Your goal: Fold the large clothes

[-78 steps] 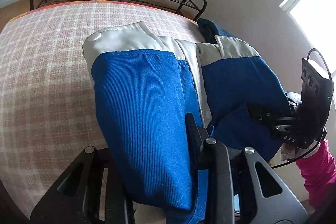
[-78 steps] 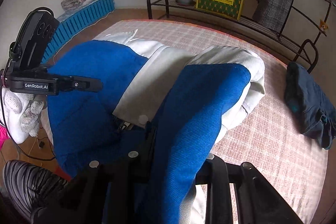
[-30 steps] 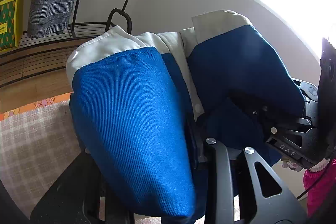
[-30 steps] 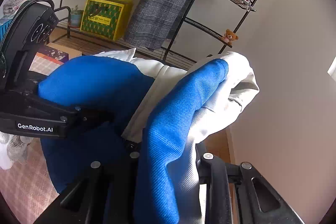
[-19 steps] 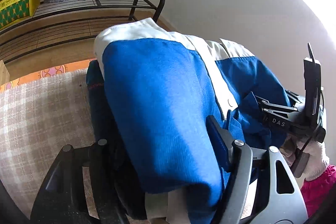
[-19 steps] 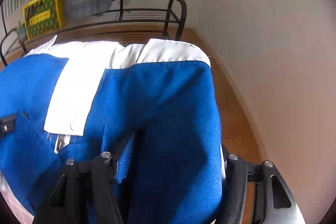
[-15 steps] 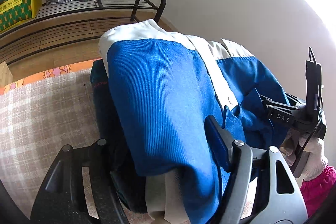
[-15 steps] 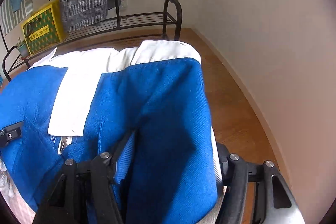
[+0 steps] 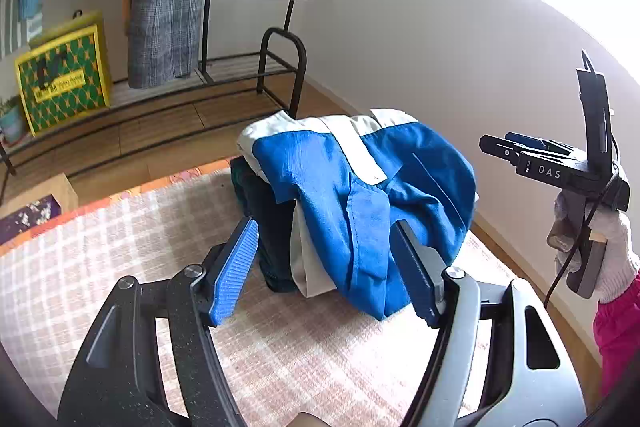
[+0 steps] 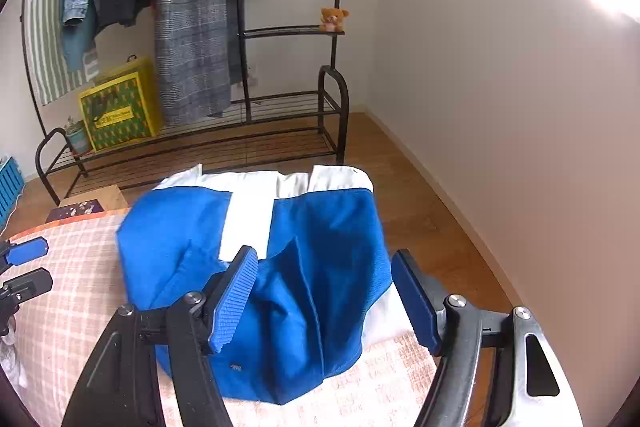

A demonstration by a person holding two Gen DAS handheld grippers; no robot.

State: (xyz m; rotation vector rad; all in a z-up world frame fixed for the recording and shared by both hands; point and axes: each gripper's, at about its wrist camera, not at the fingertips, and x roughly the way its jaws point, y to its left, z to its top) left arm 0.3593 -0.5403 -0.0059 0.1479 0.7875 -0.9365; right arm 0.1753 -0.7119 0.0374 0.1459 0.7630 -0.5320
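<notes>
The folded blue and white jacket (image 9: 360, 187) (image 10: 288, 247) rests on a dark folded garment (image 9: 260, 203) at the far corner of the checked cloth surface (image 9: 120, 247). My left gripper (image 9: 326, 273) stands open just short of the jacket, its blue pads (image 9: 236, 267) off the cloth. My right gripper (image 10: 326, 299) is opening its jaws; the jacket lies ahead of and below them, and the pads (image 10: 416, 303) do not press on it. In the left wrist view the right gripper (image 9: 516, 157) sits at the right, held by a gloved hand (image 9: 612, 251).
A black clothes rack (image 10: 248, 131) with hanging coats (image 10: 192, 27) stands behind the surface. On it are a yellow-green box (image 10: 116, 111) and a small teddy bear (image 10: 333, 19). A white wall (image 10: 500, 107) is close on the right, above wooden floor (image 10: 432, 219).
Both grippers let go of the jacket and drew back with their jaws apart. The jacket, carried in the air before, now lies on the dark garment at the corner.
</notes>
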